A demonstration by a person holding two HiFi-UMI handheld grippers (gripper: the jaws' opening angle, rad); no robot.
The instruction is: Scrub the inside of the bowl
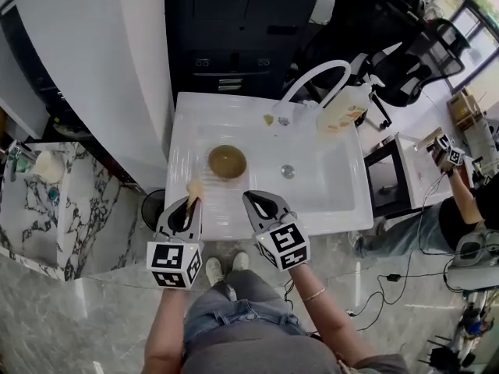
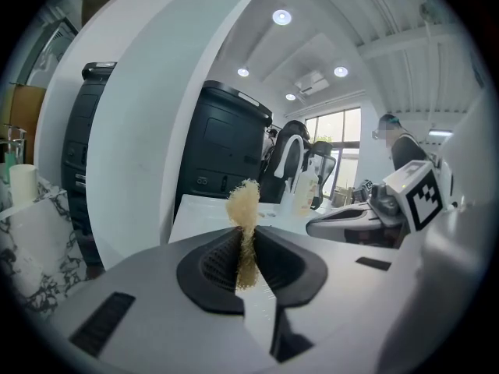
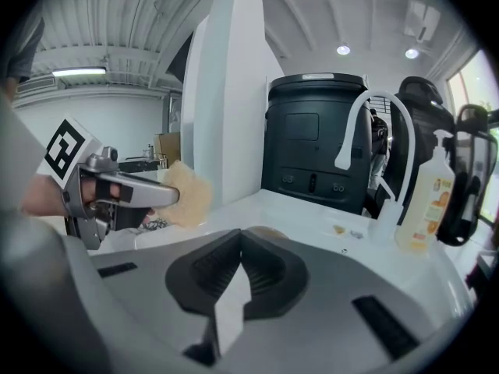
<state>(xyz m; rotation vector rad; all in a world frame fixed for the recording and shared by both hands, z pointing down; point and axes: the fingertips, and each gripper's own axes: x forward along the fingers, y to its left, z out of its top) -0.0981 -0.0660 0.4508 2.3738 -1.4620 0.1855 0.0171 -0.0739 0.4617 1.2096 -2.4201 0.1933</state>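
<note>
— When you look down from the head, what do you count?
— Two grippers over the near edge of one white sink (image 1: 343, 189). One brown bowl (image 1: 227, 162) sits in the basin, left of the drain (image 1: 288, 171) and just beyond both grippers' tips. One faucet (image 1: 312, 75) and one soap bottle (image 1: 341, 109) stand at the far rim.
— And the left gripper (image 1: 192, 202)?
— Its own view shows the jaws pinched on one tan sponge (image 1: 194, 187), which sticks up above them. The right gripper's tip shows to the side, and the bottle and faucet beyond.
— The right gripper (image 1: 248, 197)?
— Its view shows the jaws pressed together with nothing between them. A sliver of the bowl shows just past them. The left gripper with its sponge is at that view's left, and the bottle stands at its right.
</note>
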